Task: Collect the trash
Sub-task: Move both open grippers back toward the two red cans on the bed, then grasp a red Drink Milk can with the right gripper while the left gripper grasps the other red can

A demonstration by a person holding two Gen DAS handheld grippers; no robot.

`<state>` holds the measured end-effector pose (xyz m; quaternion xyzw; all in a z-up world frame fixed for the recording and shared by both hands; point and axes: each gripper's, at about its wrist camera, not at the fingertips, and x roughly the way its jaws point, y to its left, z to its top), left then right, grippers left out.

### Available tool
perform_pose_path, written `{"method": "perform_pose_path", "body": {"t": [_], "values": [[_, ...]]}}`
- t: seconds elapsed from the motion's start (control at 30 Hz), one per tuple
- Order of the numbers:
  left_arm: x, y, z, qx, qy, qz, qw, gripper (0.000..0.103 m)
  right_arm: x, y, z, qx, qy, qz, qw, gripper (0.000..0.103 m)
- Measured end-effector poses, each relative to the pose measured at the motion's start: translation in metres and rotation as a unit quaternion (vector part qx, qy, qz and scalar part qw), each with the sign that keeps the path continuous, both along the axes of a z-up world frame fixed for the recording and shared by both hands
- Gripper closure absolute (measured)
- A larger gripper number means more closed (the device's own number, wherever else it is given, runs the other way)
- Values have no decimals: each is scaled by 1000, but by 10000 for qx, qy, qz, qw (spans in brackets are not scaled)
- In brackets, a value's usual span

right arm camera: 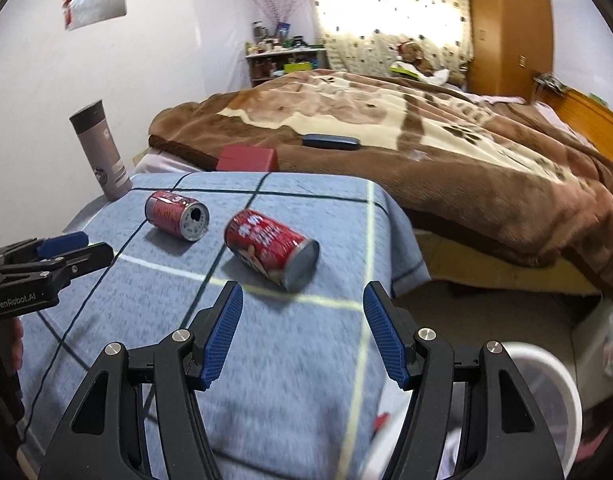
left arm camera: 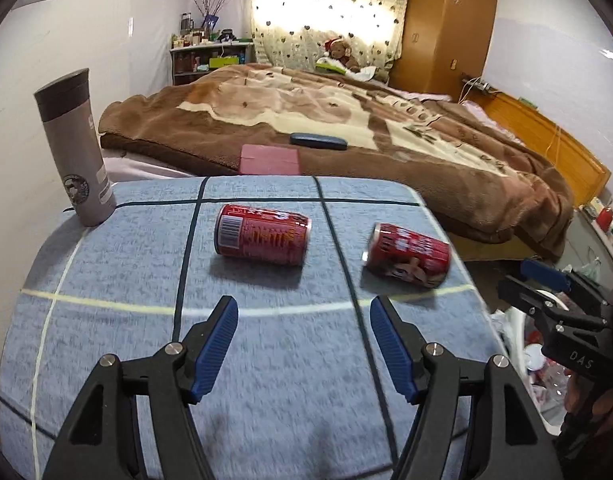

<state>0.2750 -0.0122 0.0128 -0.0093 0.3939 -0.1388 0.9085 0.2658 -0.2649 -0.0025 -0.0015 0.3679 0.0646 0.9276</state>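
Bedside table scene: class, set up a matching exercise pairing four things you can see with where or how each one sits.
Things:
1. Grey flask
2. Red can with barcode
3. Dark case
4. Teddy bear

Places or states:
A. Lying flat on the brown blanket
B. Standing upright at the far left corner of the blue checked cloth
C. Sitting at the far end of the bed by the curtain
D. Lying on its side on the blue checked cloth

Pairs: 1-B, 2-D, 3-A, 4-C
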Motion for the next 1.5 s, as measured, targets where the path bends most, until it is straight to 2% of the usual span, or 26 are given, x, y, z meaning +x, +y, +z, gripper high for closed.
{"method": "perform_pose_path", "body": {"t": [0.1,0.23,0.33,0.4,0.6,0.73,0.87,0.97,1.27,1.33,1.43,1.5], "values": [[17,-2,-8,81,106,35,9999,32,17,5,-1,-80,42,126,9999,39],[31,-8,-20,108,145,-64,9998,32,36,17,-6,-569,5,327,9978,39],[44,-14,-30,368,208,-9,9991,32,49,24,-11,-603,93,616,9962,39],[51,-14,-34,253,307,-37,9992,32,58,27,-14,-632,162,764,9949,39],[70,-15,-47,357,438,28,9984,32,74,31,-30,-701,512,1020,9910,38],[76,-6,-52,312,487,223,9981,32,76,37,-36,-831,607,1101,9886,38],[80,4,-54,229,532,397,9975,32,78,40,-40,-687,683,1076,9895,38],[78,13,-55,203,543,465,9972,32,79,41,-43,-414,800,1093,9899,38],[70,48,-52,336,518,766,9951,32,80,52,-45,-430,864,1213,9879,39],[67,55,-48,215,536,742,9956,32,80,54,-46,-404,913,1216,9875,39],[59,57,-32,30,340,637,9974,31,81,54,-47,-381,972,1221,9870,39],[57,58,-19,-203,184,604,9978,24,82,54,-47,-365,974,1221,9871,39]]}}
